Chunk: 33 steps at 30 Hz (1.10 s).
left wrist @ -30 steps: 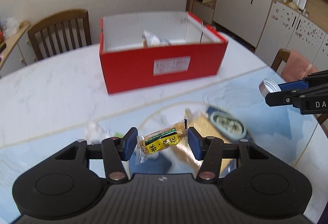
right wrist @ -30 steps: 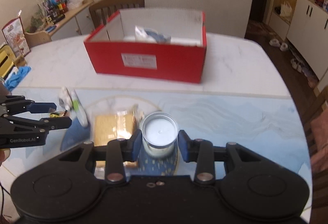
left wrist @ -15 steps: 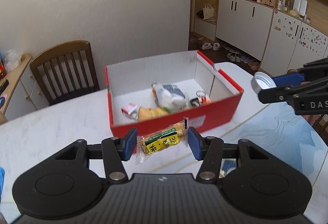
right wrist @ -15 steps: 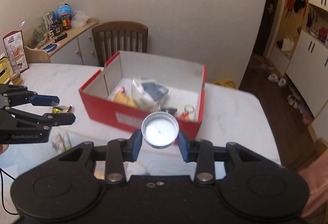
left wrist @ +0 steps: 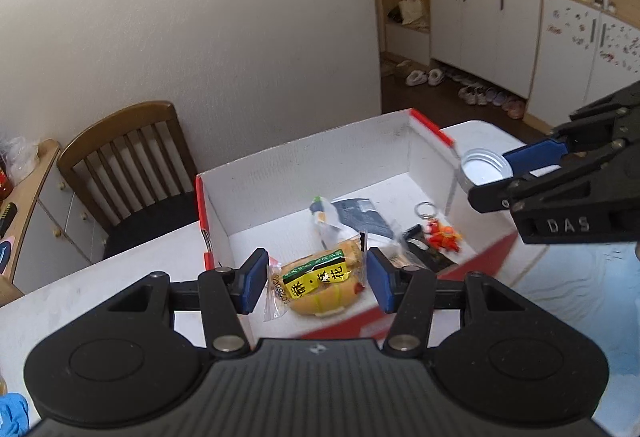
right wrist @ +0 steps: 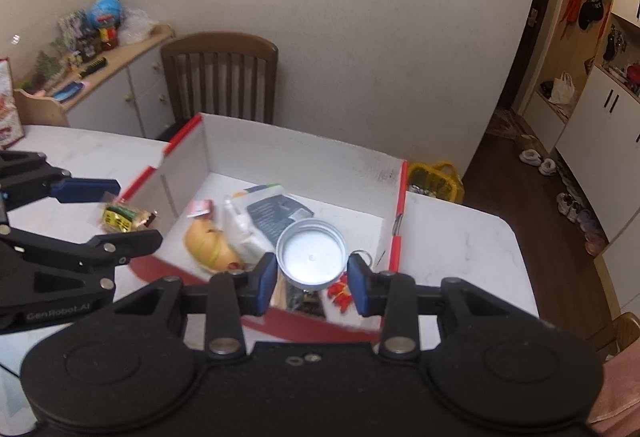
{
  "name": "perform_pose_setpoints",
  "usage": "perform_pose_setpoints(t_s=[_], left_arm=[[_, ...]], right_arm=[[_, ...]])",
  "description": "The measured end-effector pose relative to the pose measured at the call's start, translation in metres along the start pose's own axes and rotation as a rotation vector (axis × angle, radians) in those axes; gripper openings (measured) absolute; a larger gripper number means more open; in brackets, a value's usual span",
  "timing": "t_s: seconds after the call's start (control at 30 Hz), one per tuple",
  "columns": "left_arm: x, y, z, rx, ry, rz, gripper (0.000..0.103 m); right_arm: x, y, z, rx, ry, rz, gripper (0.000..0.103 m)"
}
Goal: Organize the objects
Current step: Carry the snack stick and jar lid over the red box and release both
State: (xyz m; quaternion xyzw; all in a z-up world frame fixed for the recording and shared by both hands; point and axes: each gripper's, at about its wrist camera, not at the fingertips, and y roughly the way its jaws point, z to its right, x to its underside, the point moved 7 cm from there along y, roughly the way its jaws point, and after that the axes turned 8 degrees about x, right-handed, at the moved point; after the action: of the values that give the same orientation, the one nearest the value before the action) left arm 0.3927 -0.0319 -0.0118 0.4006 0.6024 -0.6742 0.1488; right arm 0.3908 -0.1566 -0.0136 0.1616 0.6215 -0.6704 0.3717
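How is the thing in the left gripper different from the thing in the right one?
The left gripper holds a snack packet: soft, crinkly, yellow with a green label. The right gripper holds a metal lid: hard, round, silvery with a white inside. Both are pinched between blue jaws by the red box.

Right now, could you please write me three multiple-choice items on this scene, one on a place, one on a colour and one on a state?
1. Where is the orange keyring figure?
A. inside the red cardboard box
B. on the wooden chair
C. in the left gripper

2. What colour is the label on the snack packet?
A. pink and white
B. yellow and green
C. plain blue

3. What is the right gripper doing?
A. hanging open
B. shut on nothing
C. holding the round metal tin

Answers: 1 A, it lies on the box floor; 2 B, yellow label with a green band; 3 C, the tin sits between its jaws.
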Motion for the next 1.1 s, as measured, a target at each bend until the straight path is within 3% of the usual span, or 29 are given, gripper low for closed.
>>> perform_pose_setpoints(t_s=[0.5, 0.87, 1.1], left_arm=[[-0.012, 0.087, -0.045, -0.082, -0.093, -0.170, 0.052], [0.003, 0.122, -0.043, -0.071, -0.097, -0.298, 0.053], [0.003, 0.130, -0.041, -0.094, -0.045, -0.318, 0.054]], right_arm=[[0.000, 0.085, -0.006, 0.037, -0.013, -0.135, 0.037], [0.011, 0.105, -0.023, -0.013, -0.047, -0.205, 0.038], [0.014, 0.106, -0.031, -0.035, -0.066, -0.199, 0.040]])
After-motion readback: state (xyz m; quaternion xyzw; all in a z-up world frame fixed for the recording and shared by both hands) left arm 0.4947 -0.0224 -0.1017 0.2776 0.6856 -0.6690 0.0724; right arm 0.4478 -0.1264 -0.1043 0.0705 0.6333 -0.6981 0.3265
